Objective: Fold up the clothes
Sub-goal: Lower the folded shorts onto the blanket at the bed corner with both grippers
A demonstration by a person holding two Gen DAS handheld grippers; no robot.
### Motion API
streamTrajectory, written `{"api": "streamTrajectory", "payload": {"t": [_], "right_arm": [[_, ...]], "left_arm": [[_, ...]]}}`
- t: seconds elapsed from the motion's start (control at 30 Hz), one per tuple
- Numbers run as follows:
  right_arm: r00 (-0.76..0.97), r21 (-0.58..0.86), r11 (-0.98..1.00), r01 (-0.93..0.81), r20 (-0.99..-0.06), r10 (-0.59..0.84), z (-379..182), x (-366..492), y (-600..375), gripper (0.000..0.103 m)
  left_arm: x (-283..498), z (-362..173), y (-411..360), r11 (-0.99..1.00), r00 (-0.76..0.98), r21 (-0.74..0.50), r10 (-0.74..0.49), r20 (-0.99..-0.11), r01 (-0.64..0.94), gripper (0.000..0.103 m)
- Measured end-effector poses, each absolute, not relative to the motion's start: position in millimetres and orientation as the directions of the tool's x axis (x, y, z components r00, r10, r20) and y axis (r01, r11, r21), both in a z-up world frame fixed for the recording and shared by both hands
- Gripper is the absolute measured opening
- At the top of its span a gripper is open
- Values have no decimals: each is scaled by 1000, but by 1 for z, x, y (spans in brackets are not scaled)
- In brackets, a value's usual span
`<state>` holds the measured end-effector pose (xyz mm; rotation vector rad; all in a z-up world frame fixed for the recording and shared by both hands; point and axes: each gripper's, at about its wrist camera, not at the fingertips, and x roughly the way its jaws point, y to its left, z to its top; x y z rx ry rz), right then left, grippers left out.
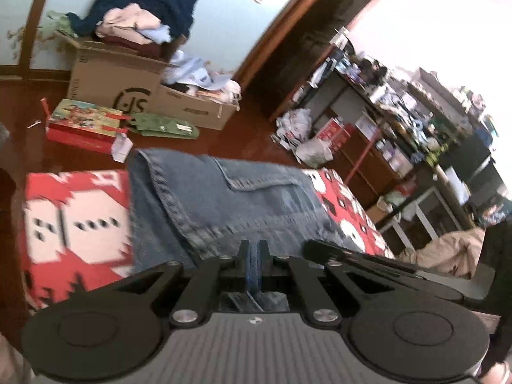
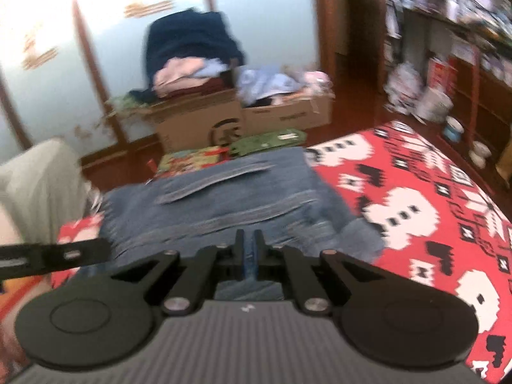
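Red patterned bedding (image 2: 416, 192) is being used as the folding surface. Jeans (image 1: 249, 198) are being pinched by both the left gripper (image 1: 253, 246) and the right gripper (image 2: 248, 236), jaws narrow. Next, the gripped edge probably needs carrying across.

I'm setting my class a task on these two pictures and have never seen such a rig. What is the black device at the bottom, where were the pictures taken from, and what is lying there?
Each picture comes from a camera mounted on hand-held tongs, looking forward along their two fingers. One shows the left tongs, the other the right tongs; no robot is involved. Both are shut. Denim jeans lie on a red-and-white patterned cover. Whether either pinches the denim edge is unclear. Behind stand cardboard boxes heaped with clothes.
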<state>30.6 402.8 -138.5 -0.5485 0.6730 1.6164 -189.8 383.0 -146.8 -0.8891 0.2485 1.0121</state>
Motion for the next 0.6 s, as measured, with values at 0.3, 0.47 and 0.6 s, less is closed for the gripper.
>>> {"api": "streamTrajectory", "payload": {"t": [0.3,0.47,0.6], "right_arm": [[-160,129,-99,-987,-680,716,-161,33,368,3],[-123,190,3,-982,-642,757,-143,57,364,6],[-25,147,94,-985,-650,760,-142,80,391,6]], "left_arm": [[-204,-160,368,301,565,-497,606,-560,-814,3],[-231,-162,362,280,561,-499,565,-605,-820,4],[-243,-162,352,321,556,-458,565,-610,-829,3]]}}
